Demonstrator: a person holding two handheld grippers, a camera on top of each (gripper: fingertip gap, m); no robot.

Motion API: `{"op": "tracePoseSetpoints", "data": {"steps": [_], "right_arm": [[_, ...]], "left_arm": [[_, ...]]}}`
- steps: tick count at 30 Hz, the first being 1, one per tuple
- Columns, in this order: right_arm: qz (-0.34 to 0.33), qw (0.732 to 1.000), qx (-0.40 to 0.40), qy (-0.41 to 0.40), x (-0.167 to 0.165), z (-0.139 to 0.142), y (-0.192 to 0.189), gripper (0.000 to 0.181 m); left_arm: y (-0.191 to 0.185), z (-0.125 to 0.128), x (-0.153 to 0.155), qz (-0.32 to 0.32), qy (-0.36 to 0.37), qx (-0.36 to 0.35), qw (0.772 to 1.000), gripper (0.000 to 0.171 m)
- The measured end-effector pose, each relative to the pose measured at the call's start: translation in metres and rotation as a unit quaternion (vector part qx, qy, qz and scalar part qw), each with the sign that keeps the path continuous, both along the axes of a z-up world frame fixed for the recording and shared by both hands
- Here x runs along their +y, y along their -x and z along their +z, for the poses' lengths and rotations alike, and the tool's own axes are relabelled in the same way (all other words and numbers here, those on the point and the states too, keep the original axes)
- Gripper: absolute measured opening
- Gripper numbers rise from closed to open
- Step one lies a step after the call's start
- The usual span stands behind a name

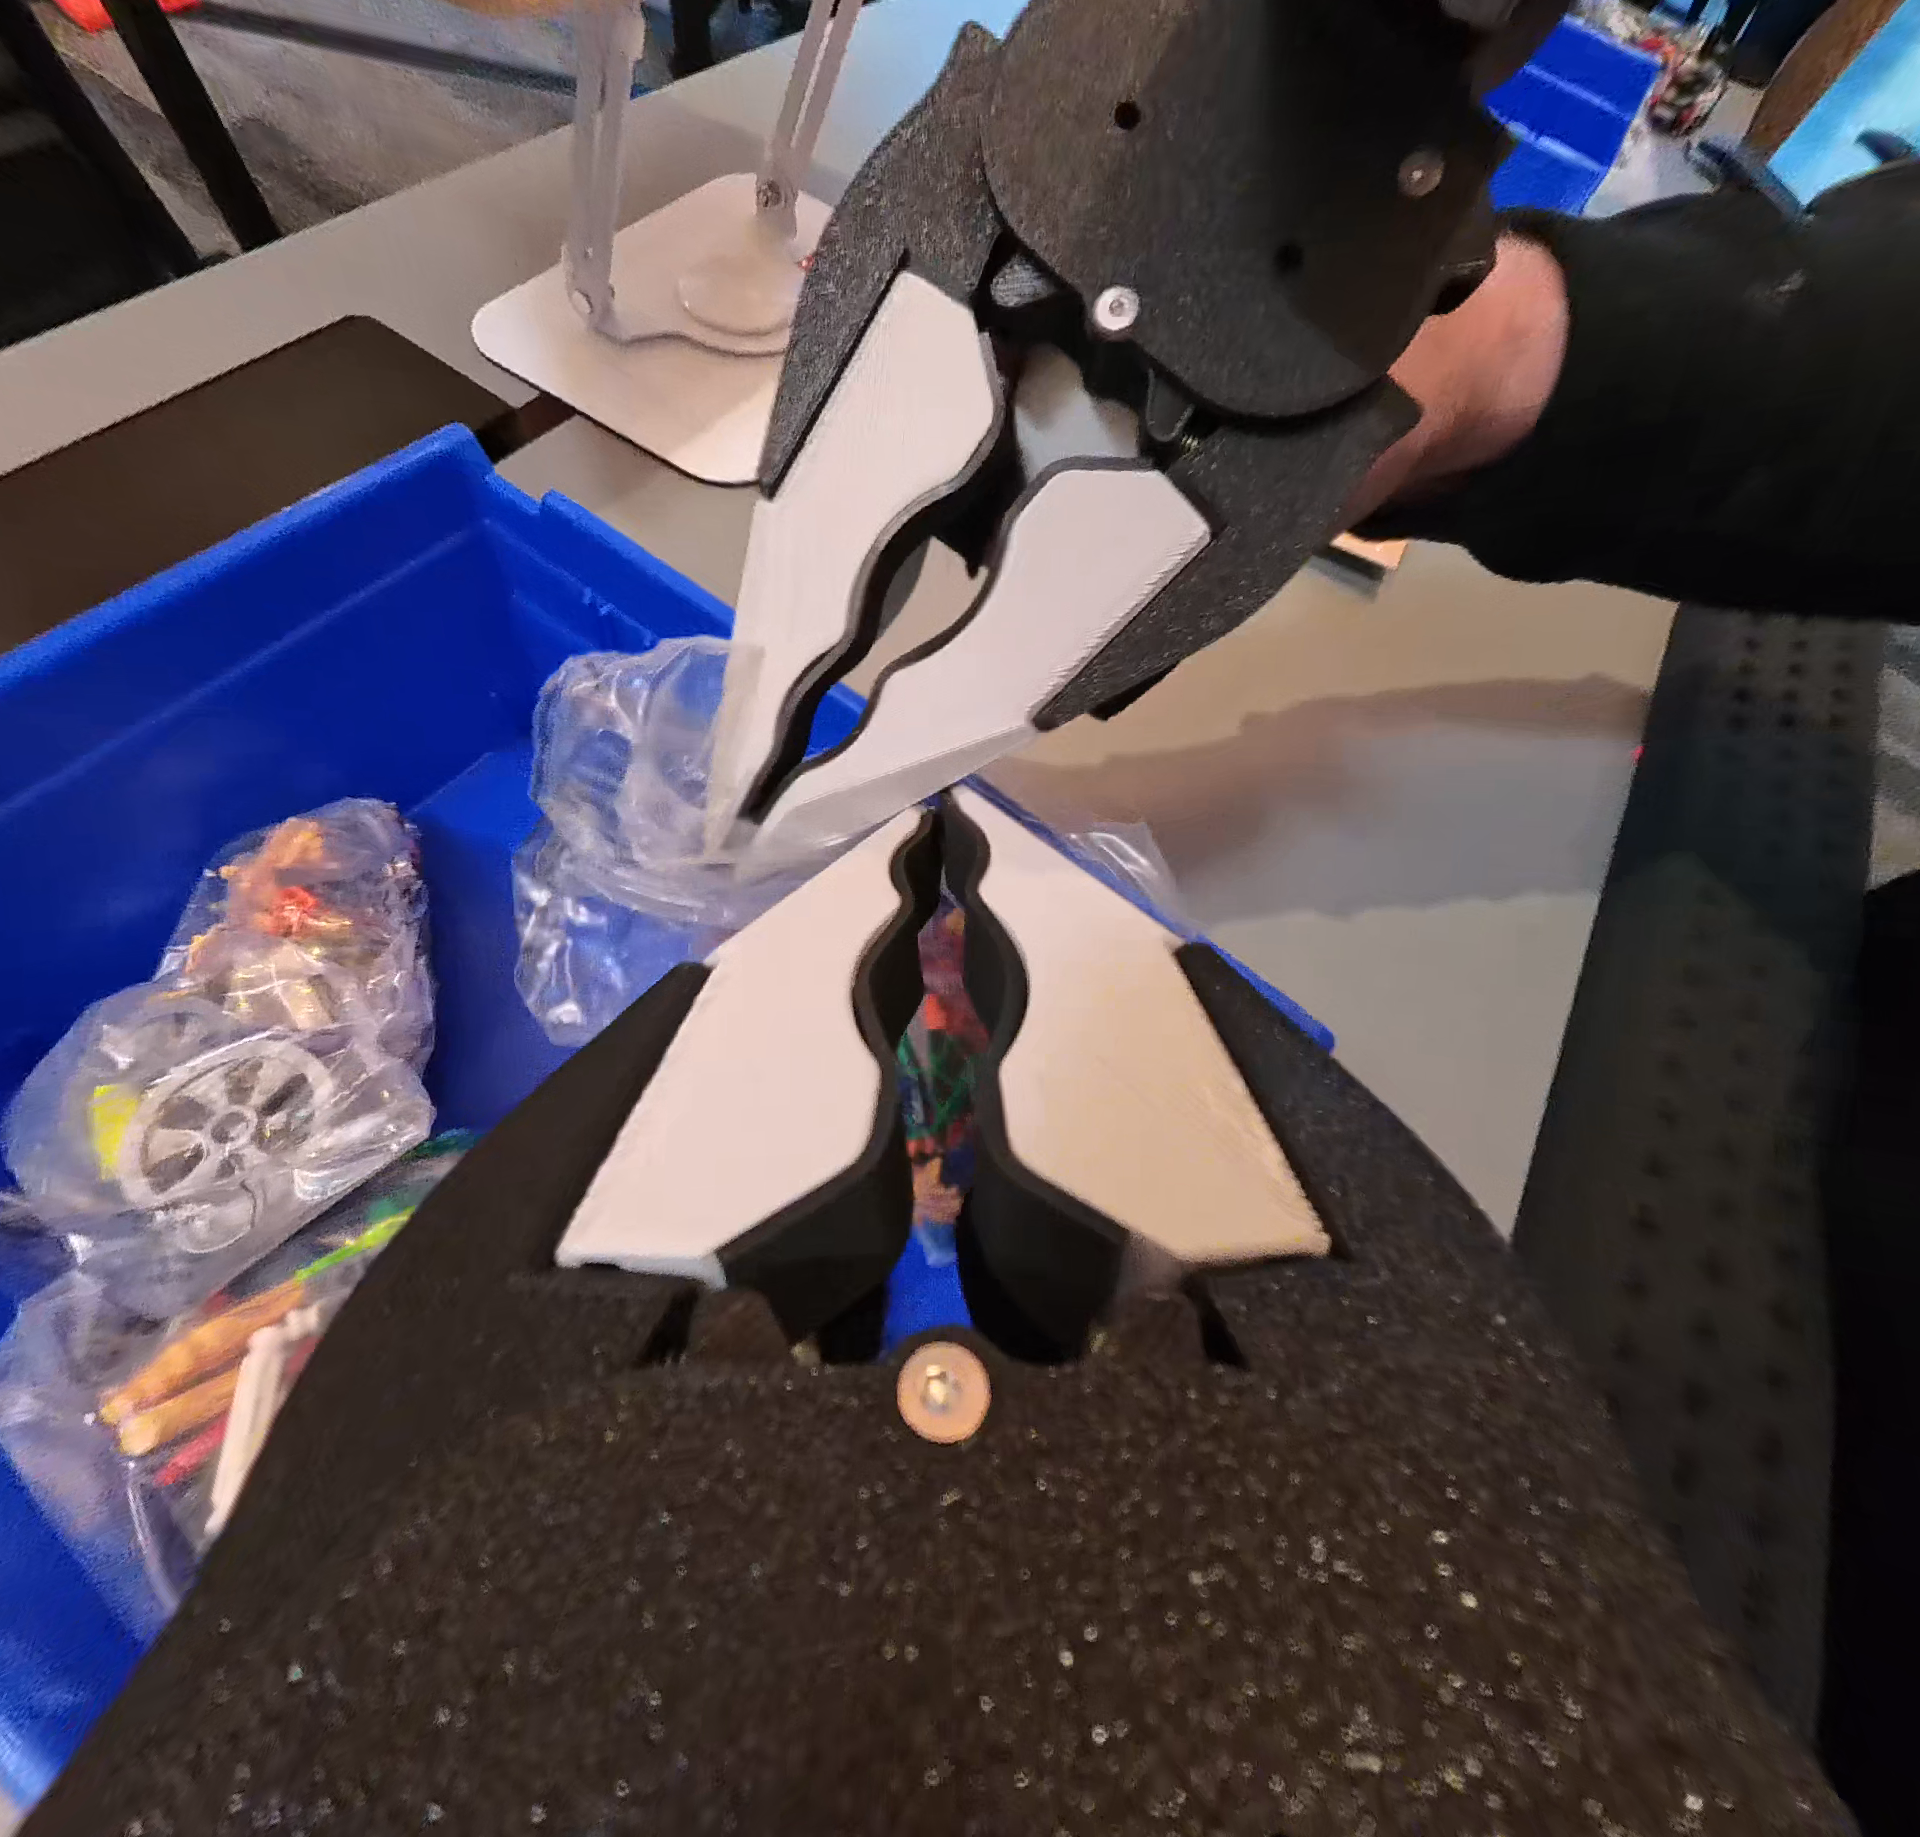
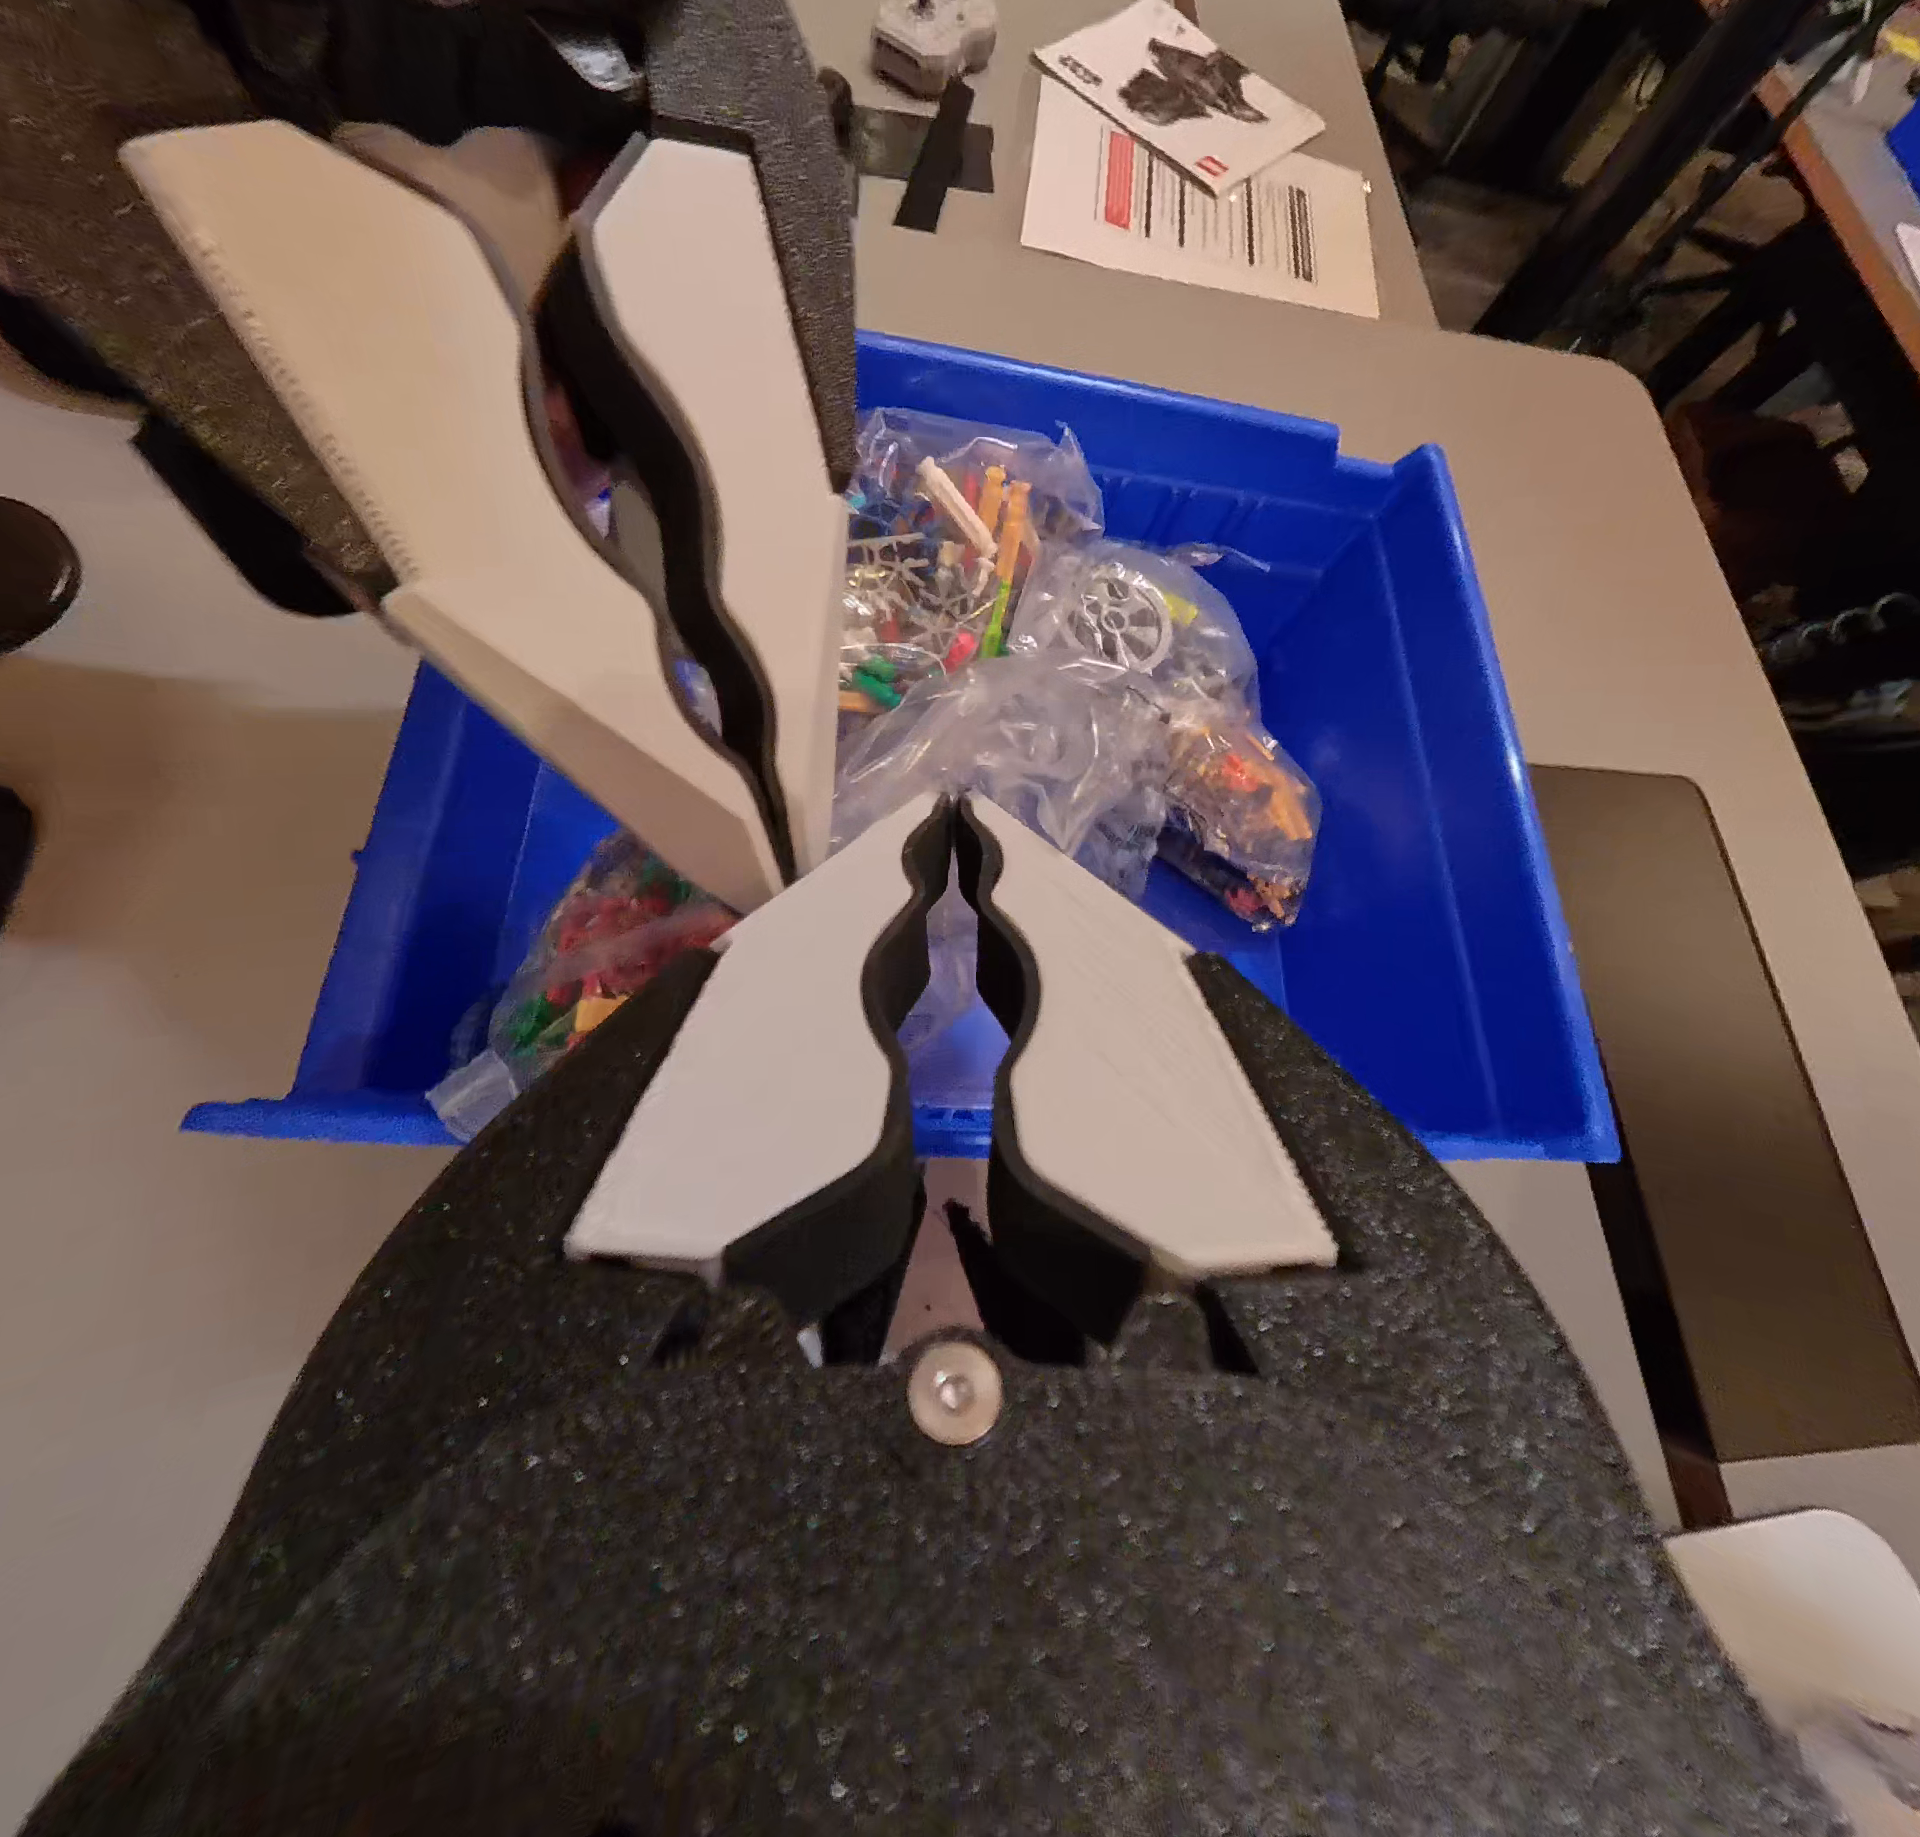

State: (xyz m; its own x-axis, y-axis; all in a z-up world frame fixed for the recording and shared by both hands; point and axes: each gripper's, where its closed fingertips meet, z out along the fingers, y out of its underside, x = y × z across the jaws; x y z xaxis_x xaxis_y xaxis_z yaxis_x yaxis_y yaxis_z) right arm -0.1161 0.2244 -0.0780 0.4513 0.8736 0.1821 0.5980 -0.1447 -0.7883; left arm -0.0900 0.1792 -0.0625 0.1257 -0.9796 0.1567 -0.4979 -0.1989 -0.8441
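Observation:
My left gripper (image 1: pixel 940 813) is shut over the near rim of a blue bin (image 1: pixel 260 592). Clear film of a plastic bag (image 1: pixel 1132 852) spreads from its tips, and coloured small pieces (image 1: pixel 935 1081) show between its fingers. My right gripper (image 1: pixel 750 831) comes in from the upper right and is shut on the crumpled clear film of that bag (image 1: pixel 623 800). In the right wrist view my right gripper (image 2: pixel 951 800) pinches the bunched film (image 2: pixel 1039 738). The left gripper (image 2: pixel 790 868) stands just left of it, above the coloured pieces (image 2: pixel 603 956), its tips partly hidden.
The bin (image 2: pixel 1455 748) holds more bags, one with a grey spoked wheel (image 2: pixel 1122 624) (image 1: pixel 229 1112). A white stand base (image 1: pixel 644 353) sits behind the bin. Printed sheets (image 2: pixel 1195 187) and a small grey device (image 2: pixel 935 31) lie on the grey table. A hand (image 1: pixel 1475 385) holds the right gripper. Some 5 cm of space lies between my two pairs of fingers.

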Motion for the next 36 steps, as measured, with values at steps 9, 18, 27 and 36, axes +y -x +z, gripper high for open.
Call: {"op": "tracePoseSetpoints", "data": {"steps": [9,18,27,36], "right_arm": [[-0.023,0.998,-0.056,0.031,0.017,-0.029,0.007,0.0],[-0.036,0.996,-0.043,0.064,0.024,-0.038,0.0,0.0],[-0.021,0.991,0.025,0.132,0.008,-0.001,-0.008,0.0],[-0.009,0.989,0.057,0.134,-0.004,0.013,-0.007,0.0]], "left_arm": [[0.001,-0.019,0.001,0.016,-0.02,0.021,0.999,0.0],[0.027,-0.015,0.015,0.044,-0.009,0.02,0.999,0.0],[0.052,0.004,0.033,0.084,-0.053,0.045,0.994,0.016],[0.027,-0.014,0.035,0.086,-0.162,0.148,0.972,0.036]]}}
